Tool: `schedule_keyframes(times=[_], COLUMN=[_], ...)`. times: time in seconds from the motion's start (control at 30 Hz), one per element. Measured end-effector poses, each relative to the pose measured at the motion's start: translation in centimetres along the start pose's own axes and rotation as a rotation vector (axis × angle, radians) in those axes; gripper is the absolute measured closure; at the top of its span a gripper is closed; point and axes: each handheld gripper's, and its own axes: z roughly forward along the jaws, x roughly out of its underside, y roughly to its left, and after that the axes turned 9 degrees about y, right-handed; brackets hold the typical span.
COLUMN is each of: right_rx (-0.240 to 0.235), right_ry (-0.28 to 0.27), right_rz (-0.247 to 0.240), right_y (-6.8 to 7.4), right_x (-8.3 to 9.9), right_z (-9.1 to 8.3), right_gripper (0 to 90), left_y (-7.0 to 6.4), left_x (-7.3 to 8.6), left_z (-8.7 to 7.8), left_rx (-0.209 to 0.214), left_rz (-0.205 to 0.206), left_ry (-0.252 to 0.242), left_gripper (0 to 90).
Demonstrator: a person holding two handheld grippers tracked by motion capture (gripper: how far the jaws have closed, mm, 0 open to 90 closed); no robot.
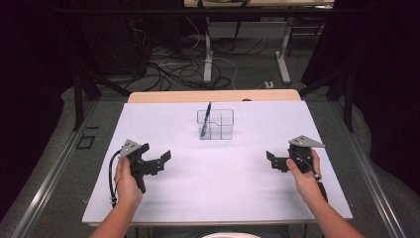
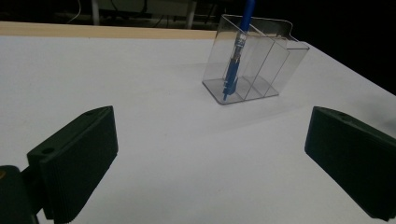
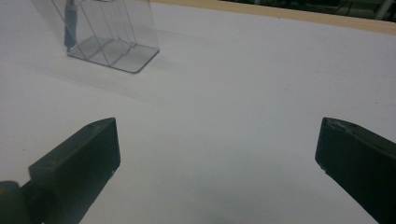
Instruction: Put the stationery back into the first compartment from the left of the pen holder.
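Observation:
A clear plastic organiser with several compartments stands near the far middle of the white table. A blue pen leans upright in its left compartment, its tip down. In the left gripper view the organiser and pen lie ahead and to the right. My left gripper hovers at the table's left, open, nothing between its jaws. My right gripper is at the table's right, open and empty too. The right gripper view has the organiser at its upper left.
A wooden strip runs along the table's far edge. Behind it are desk legs and cables on the floor. Dark curtains stand at both sides.

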Motion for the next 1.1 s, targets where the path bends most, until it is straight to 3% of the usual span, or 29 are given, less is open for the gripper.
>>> schedule_keyframes(times=[0.47, 0.63, 1.1], right_rx=[0.028, 0.032, 0.047], right_ry=[0.024, 0.033, 0.044], right_rz=[0.072, 0.133, 0.136], right_y=[-2.3, -2.9, -3.1], right_x=[1.0, 1.4, 1.6], right_z=[0.2, 0.7, 1.0], right_gripper=[0.0, 0.0, 0.0], left_y=[0.0, 0.1, 0.3], left_x=[0.0, 0.0, 0.0], left_z=[0.0, 0.0, 0.0], left_rx=[0.004, 0.001, -0.010], left_rz=[0.001, 0.005, 0.001], left_ry=[0.007, 0.010, 0.010], left_gripper=[2.5, 2.5, 2.5])
